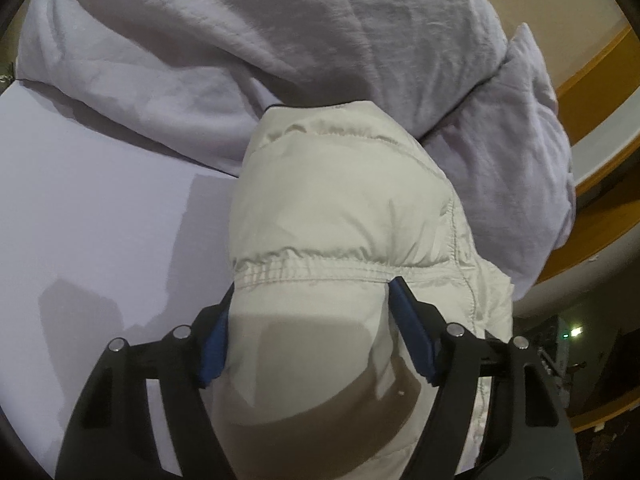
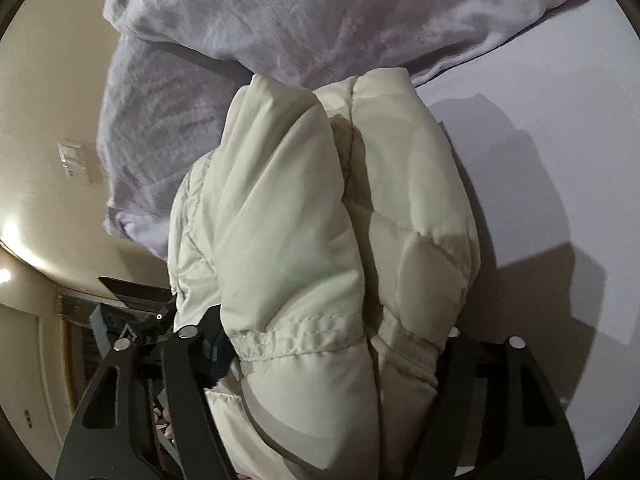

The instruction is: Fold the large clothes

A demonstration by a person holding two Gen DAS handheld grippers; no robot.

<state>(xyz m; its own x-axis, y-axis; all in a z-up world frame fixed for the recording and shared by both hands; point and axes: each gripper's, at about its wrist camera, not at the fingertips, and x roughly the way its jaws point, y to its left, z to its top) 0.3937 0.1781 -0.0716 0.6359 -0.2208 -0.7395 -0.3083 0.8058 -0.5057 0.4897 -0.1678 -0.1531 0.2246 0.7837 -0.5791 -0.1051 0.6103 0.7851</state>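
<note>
Left tongs: we see our left tongs (image 1: 310, 326), black-armed with blue pads (image 1: 214, 348), clamped on a thick bundle of the cream quilted puffer jacket (image 1: 340, 216); the padding fills the whole gap and both pads press into it.

Jacket, left view: we see it bulge forward from the tongs, an elastic stitched hem running across just ahead of the pads, its far end reaching the crumpled pale lilac duvet (image 1: 280, 40).

Bed: we see the smooth white bed sheet (image 1: 92, 216) to the left of the jacket, with shadows of the tongs on it; the duvet lies heaped along the far side and spills toward the right edge of the bed.

Room, left view: we see an amber wooden ledge (image 1: 592, 72) beyond the bed's right edge.

Right tongs: we see our right tongs (image 2: 332, 344) closed on the same jacket; folds hide most of both fingers, and only a sliver of blue pad shows at left.

Jacket, right view: we see two fat quilted folds side by side between the fingers, a dark seam between them.

Room, right view: we see a cream wall with a white switch plate (image 2: 74, 164) at left, the sheet at right.
</note>
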